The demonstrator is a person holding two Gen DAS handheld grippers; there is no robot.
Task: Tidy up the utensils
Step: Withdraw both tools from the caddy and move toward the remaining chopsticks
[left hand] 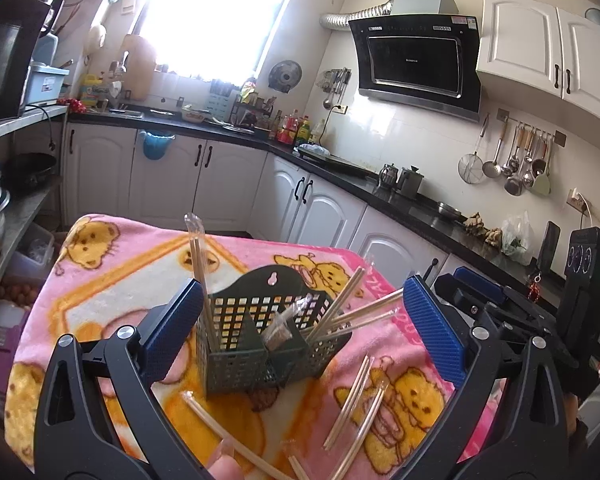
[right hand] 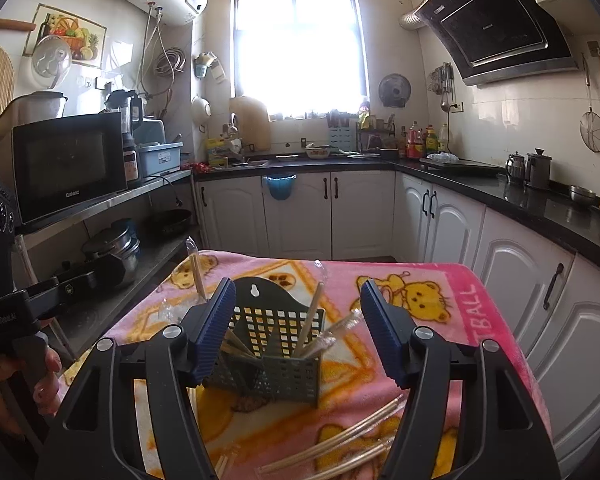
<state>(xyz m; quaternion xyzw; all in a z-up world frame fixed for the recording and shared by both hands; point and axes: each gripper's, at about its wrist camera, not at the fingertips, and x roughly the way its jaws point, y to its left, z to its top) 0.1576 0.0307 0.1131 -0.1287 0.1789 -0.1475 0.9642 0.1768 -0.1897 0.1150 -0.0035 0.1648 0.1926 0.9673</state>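
pink bear-print blanket (left hand: 112, 280) under a slotted caddy (left hand: 260, 344), white kitchen cabinets (right hand: 300, 216) behind, both jaws wide, empty

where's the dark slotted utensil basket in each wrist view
Left wrist view: the utensil basket stands at lower centre on the pink bear blanket, between the open left gripper's blue fingers.
Right wrist view: the basket is at lower centre, between the open right gripper's fingers.
Shared landmark: the bright window above the counter.
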